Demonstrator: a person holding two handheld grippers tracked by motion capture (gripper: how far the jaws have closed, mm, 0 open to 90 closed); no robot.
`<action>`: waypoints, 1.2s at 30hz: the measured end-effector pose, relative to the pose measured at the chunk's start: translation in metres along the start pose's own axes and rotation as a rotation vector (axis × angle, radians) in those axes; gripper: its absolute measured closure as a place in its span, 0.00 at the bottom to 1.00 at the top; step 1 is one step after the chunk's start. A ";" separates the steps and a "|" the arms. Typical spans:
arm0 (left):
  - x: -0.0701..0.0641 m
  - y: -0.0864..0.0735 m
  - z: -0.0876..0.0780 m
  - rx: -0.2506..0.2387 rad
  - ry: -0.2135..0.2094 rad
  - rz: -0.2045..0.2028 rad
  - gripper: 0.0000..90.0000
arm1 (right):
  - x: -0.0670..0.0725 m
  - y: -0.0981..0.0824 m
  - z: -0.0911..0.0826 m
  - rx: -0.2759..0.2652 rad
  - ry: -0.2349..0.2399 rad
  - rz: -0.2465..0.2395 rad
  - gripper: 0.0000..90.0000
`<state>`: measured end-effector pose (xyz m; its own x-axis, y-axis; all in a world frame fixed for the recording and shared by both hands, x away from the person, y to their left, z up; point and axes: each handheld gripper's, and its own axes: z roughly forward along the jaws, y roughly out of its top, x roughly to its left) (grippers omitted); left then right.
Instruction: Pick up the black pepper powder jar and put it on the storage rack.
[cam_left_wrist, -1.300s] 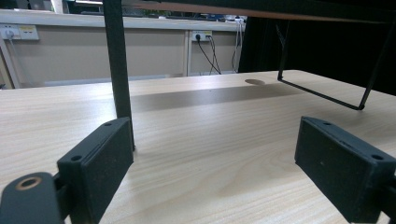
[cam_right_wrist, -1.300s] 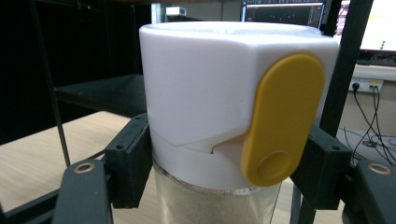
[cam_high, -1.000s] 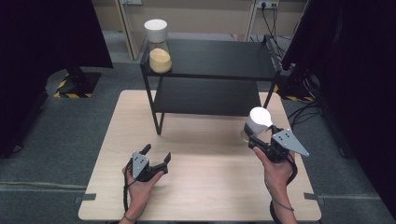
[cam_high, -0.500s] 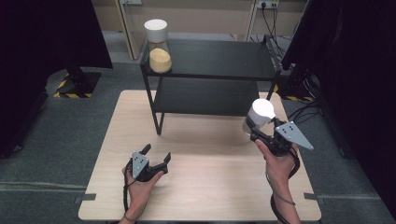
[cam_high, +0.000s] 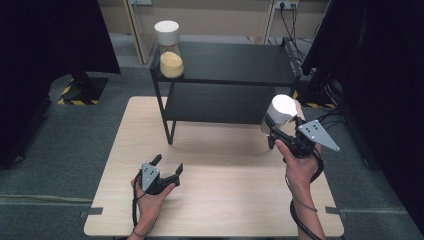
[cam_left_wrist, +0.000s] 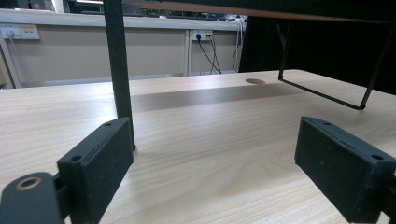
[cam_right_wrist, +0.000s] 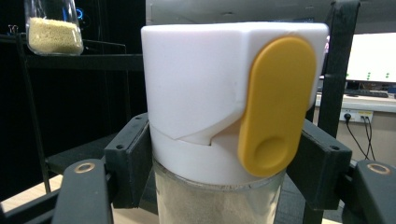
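Observation:
My right gripper (cam_high: 272, 134) is shut on a clear jar with a white lid (cam_high: 279, 114) and holds it in the air at the right of the table, near the right end of the black shelf (cam_high: 235, 60). In the right gripper view the jar (cam_right_wrist: 224, 121) stands upright between both pads, with a yellow flap on its white lid and pale powder inside. A second jar (cam_high: 170, 49) with a white lid and yellow grains stands on the shelf's top left corner. My left gripper (cam_high: 169, 166) rests on the wooden table (cam_high: 225, 200), open, nothing between its fingers (cam_left_wrist: 95, 168).
The black two-level shelf stands on thin metal legs (cam_left_wrist: 119, 70) at the back of the table. Dark curtains hang left and right. Cables and wall sockets (cam_high: 282, 5) lie behind the shelf. A grey carpeted floor surrounds the table.
My right gripper has lifted the jar upward and a little toward the shelf. The left gripper has stayed in place.

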<state>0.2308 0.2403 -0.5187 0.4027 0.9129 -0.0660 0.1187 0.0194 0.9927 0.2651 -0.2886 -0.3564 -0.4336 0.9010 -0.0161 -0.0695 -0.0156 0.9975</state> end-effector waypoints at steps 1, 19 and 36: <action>0.000 0.000 0.000 0.000 0.000 0.000 0.12 | 0.000 0.001 0.001 -0.001 -0.001 0.003 0.34; 0.000 0.000 0.000 0.001 -0.002 0.001 0.12 | -0.004 0.014 0.006 -0.037 -0.006 0.025 0.34; -0.001 0.000 0.000 0.001 -0.002 0.003 0.12 | -0.003 0.032 0.010 -0.074 -0.002 0.022 0.34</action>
<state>0.2309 0.2396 -0.5186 0.4052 0.9121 -0.0631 0.1185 0.0161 0.9928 0.2734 -0.2875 -0.3234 -0.4340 0.9009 0.0055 -0.1268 -0.0671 0.9897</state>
